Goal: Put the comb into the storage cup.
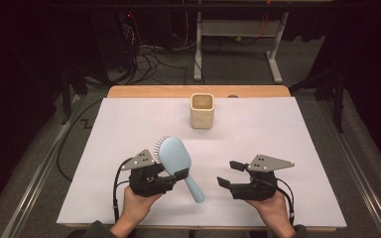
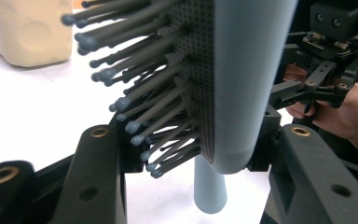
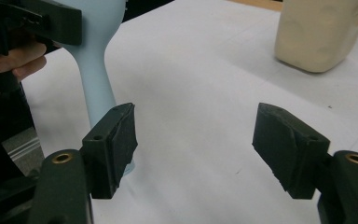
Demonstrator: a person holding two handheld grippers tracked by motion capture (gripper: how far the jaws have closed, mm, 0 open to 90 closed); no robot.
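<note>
A light blue hairbrush [image 1: 175, 154] with dark bristles [image 2: 158, 93] is held up off the white table. My left gripper [image 1: 173, 174] is shut on the lower part of its head, with the bristles facing left and the handle [image 1: 194, 188] slanting down toward the right. In the left gripper view the jaws press on the bristle side and the smooth back of the hairbrush [image 2: 251, 84]. My right gripper [image 1: 229, 173] stands open a little to the right of the handle's end, and nothing lies between its jaws [image 3: 196, 140]. The handle [image 3: 95, 84] passes just behind its left jaw.
A cream square cup [image 1: 202, 110] stands upright at the back centre of the white sheet [image 1: 129, 124], which lies on a wooden table [image 1: 154, 91]. Cables and a white table frame [image 1: 238, 44] lie on the floor beyond.
</note>
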